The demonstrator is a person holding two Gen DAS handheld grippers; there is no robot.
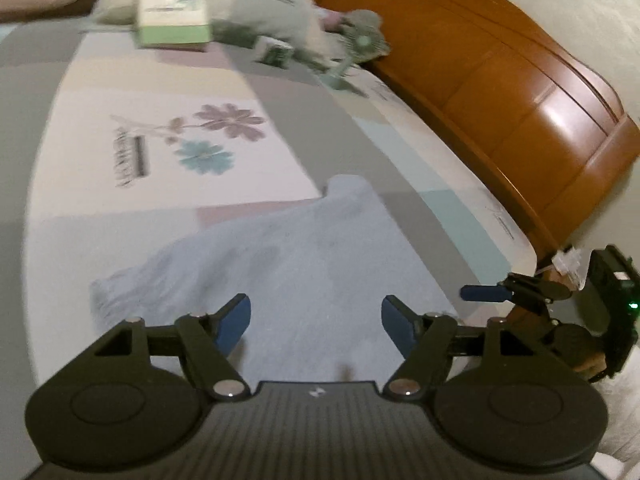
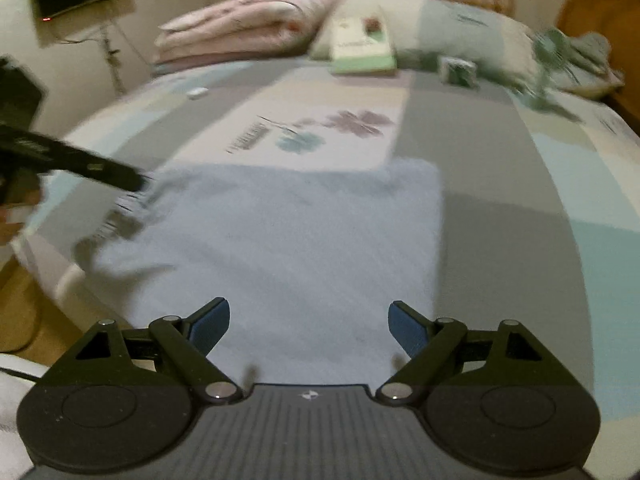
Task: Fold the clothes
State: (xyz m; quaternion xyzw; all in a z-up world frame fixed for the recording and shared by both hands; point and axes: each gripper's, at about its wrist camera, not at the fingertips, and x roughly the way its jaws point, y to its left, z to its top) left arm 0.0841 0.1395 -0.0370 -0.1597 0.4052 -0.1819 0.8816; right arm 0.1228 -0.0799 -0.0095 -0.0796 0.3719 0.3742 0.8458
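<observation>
1. Plainly, the left gripper [image 1: 316, 322] stands with its blue pads well apart and nothing between them; the pale blue garment [image 1: 304, 264] lies spread on the bed just beyond and under its fingertips, untouched by the pads
2. Likewise the right gripper [image 2: 309, 326] is spread wide and holds nothing; the same garment [image 2: 288, 240] lies flat ahead of it as a rough rectangle, its near edge running beneath the gap between the fingers
3. Off to the right of the left gripper, the right one [image 1: 484, 293] shows near the bed's edge; from the right wrist view the left gripper [image 2: 132, 180] reaches in at the far left, its tip at the garment's rumpled left corner; whether it touches the cloth cannot be told through the blur
4. Farther ahead of both grippers, the patchwork bedcover [image 2: 500, 184] carries a flower print [image 2: 332, 128]; beyond that lie a green-edged box [image 2: 364, 56], pillows [image 2: 460, 36] and a folded pink quilt [image 2: 248, 28]
5. To the right of the left gripper runs the wooden bed frame [image 1: 500, 92]
</observation>
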